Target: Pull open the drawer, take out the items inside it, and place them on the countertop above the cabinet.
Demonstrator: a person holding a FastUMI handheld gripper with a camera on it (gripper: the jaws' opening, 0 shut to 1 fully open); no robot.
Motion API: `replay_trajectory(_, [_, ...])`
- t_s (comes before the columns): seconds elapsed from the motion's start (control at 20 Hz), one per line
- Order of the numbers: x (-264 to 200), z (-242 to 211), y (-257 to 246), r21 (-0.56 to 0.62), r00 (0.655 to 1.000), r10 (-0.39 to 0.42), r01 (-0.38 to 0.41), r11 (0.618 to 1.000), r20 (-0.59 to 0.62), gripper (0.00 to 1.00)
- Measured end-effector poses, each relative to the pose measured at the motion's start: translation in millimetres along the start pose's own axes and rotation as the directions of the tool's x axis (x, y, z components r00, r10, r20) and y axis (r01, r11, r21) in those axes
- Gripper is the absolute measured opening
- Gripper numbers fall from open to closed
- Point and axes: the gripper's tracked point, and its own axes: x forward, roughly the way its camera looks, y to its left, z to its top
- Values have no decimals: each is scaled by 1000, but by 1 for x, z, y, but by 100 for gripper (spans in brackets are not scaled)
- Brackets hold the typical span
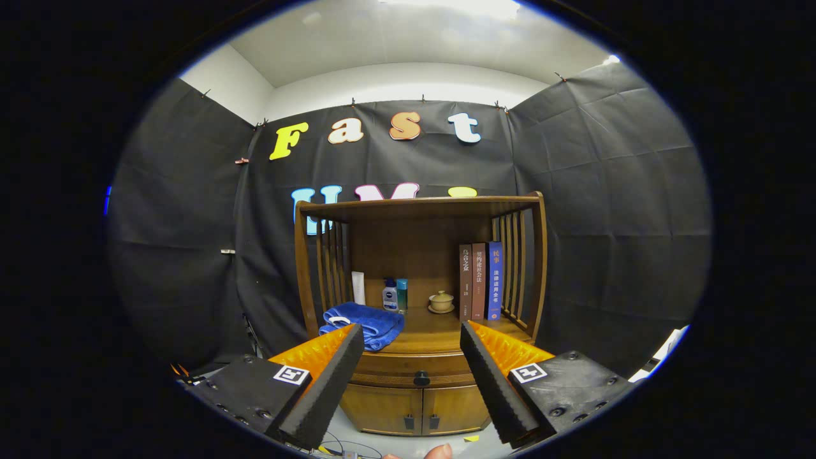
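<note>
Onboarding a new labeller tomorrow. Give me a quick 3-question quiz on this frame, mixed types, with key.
1. True or false: the drawer below the countertop is already pulled open.
2. Multiple choice: what lies on the countertop just beyond the left finger? A) folded blue towel B) the three upright books C) lidded tea cup on a saucer
3. Fill in: the gripper is ____, its fingers spread to either side of the drawer knob and touching nothing.

Key:
1. False; the drawer front sits flush with the cabinet.
2. A
3. open
</note>
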Motion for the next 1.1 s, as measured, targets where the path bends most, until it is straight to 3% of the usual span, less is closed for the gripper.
replay_trajectory(0.35, [48,-40,9,-63,999,26,-23,998,40,99])
replay_trajectory(0.65, [108,-130,-9,-64,999,-20,18,998,-39,98])
replay_trajectory(1.1, [177,-248,-19,-18,983,-15,11,1000,-183,98])
